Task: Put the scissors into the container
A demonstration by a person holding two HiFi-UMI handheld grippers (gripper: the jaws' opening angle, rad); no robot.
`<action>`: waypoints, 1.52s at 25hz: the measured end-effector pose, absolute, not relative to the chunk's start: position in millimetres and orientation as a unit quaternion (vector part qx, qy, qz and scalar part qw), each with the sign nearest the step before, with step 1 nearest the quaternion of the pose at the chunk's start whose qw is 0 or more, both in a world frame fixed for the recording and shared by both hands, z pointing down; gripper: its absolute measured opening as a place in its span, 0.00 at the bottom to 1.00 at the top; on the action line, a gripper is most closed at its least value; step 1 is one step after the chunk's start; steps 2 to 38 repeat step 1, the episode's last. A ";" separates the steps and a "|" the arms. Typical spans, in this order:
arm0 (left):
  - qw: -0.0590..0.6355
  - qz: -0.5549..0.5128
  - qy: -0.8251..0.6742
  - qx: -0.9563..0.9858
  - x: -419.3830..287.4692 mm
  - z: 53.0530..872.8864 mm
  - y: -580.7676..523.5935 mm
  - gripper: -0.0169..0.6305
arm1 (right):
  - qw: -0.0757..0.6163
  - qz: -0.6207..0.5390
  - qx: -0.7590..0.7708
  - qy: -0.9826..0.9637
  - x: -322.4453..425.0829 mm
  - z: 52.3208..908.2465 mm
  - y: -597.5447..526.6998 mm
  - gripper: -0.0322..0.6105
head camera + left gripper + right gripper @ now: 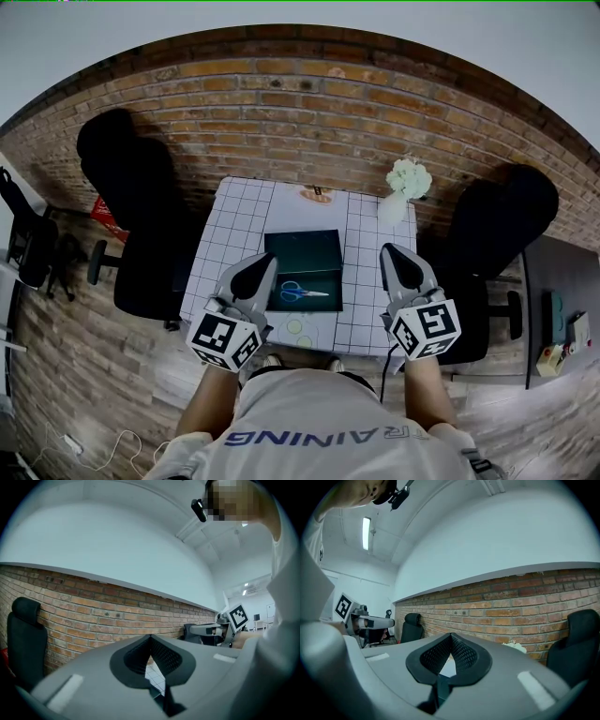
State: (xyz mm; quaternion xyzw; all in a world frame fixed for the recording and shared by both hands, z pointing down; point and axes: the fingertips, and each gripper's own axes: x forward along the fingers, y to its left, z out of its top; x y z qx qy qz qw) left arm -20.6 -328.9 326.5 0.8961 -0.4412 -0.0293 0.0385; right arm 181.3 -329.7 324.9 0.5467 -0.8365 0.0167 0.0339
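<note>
Blue-handled scissors [302, 292] lie flat inside a dark green open container [302, 236] at the middle of the grid-patterned table [234, 220]. My left gripper [265, 260] is held above the container's front left corner, jaws shut and empty. My right gripper [389, 248] hovers over the table's right side, apart from the container, also shut on nothing. In the left gripper view the left gripper [150, 637] has its tips touching, and it points at the brick wall. The right gripper view shows the same for the right gripper [451, 634].
A white vase of pale flowers [405, 183] stands at the table's back right corner. A small orange item [317, 195] lies at the back edge. Black office chairs stand at the left [141, 216] and right [502, 234] of the table. A brick wall runs behind.
</note>
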 end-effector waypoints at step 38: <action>0.038 -0.030 -0.441 0.896 -20.4 326.3 -328.7 0.03 | 0.035 0.017 0.545 -0.837 180.3 325.4 -329.8 0.07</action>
